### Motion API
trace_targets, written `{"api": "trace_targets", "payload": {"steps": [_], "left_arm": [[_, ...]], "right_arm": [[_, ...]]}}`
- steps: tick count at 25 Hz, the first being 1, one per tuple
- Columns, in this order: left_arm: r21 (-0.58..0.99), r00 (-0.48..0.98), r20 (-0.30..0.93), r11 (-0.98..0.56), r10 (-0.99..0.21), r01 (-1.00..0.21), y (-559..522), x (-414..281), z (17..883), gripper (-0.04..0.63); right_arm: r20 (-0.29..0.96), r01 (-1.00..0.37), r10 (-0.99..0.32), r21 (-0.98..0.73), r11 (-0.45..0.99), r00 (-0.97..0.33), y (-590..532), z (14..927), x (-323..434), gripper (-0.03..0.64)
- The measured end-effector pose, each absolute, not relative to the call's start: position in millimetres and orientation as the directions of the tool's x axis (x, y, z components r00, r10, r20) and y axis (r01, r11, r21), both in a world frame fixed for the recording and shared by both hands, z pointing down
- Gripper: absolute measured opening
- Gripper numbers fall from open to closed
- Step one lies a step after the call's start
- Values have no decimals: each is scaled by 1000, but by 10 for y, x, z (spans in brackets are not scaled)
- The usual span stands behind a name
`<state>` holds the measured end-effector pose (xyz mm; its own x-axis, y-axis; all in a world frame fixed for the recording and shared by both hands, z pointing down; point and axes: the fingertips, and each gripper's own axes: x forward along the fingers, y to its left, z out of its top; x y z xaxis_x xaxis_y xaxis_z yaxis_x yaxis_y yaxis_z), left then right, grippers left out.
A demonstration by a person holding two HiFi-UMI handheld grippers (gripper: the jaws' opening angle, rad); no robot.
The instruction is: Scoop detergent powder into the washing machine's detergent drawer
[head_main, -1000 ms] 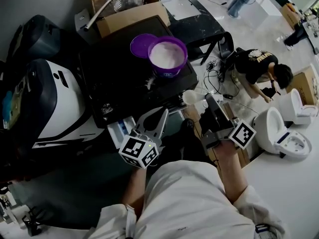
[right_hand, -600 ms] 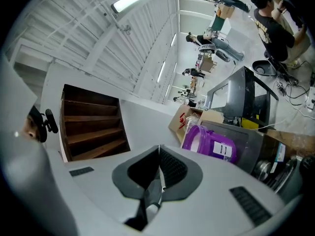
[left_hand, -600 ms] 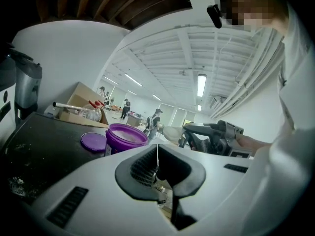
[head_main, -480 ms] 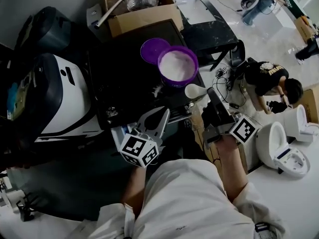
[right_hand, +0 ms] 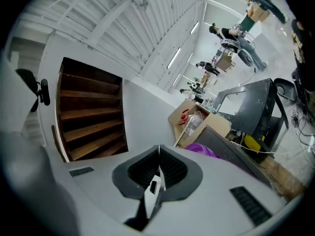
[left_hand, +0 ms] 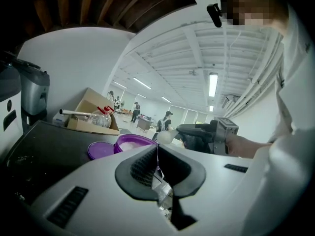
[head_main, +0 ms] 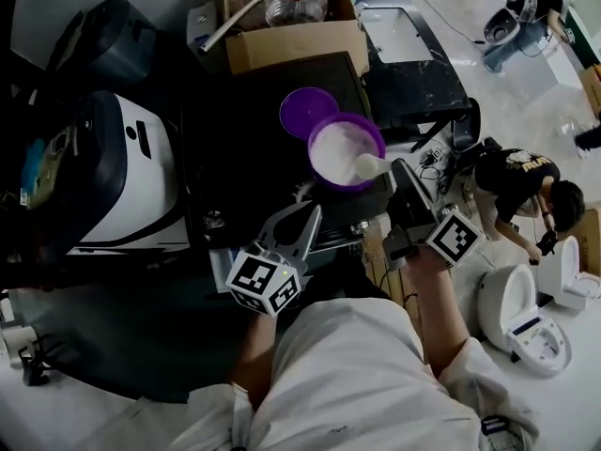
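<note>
- Jaws of my right claw (right_hand: 158,163) are clamped on the flat white handle of the scoop (head_main: 369,165). I can see the handle pinched between the ribbed pads.
- In the head view the scoop's bowl hangs over the near side of the purple tub (head_main: 313,153), right above the white powder (head_main: 338,153) inside. I cannot tell whether it touches the powder.
- My left claw (left_hand: 157,156) is closed, its pads pressed together. A crumpled shiny scrap (left_hand: 161,183) shows low behind them, and I cannot tell what it is.
- That claw points over the front edge of the black washing machine (head_main: 244,148). The pale detergent drawer (head_main: 222,257) is just to its left, well apart from the scoop.
- The purple lid (head_main: 306,111) lies flat on the machine top, touching the tub's far side.
- Behind the machine stands a cardboard box (head_main: 296,43) with a clear bottle (head_main: 299,0) in it.
- Off to the right a person (head_main: 521,177) crouches on the floor near a white toilet (head_main: 512,313).
</note>
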<state>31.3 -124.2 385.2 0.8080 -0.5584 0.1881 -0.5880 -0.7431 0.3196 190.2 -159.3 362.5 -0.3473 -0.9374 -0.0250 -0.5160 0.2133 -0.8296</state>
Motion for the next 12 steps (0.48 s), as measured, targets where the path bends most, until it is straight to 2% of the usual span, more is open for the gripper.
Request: {"api": "trace_targets", "payload": {"steps": [12], "left_arm": [[321,745,220,-675,-629,-665,-1562,365,3951,21]], "right_arm": [[92,-671,-880,-685,284,-466,-2087,3888,1943,9]]}}
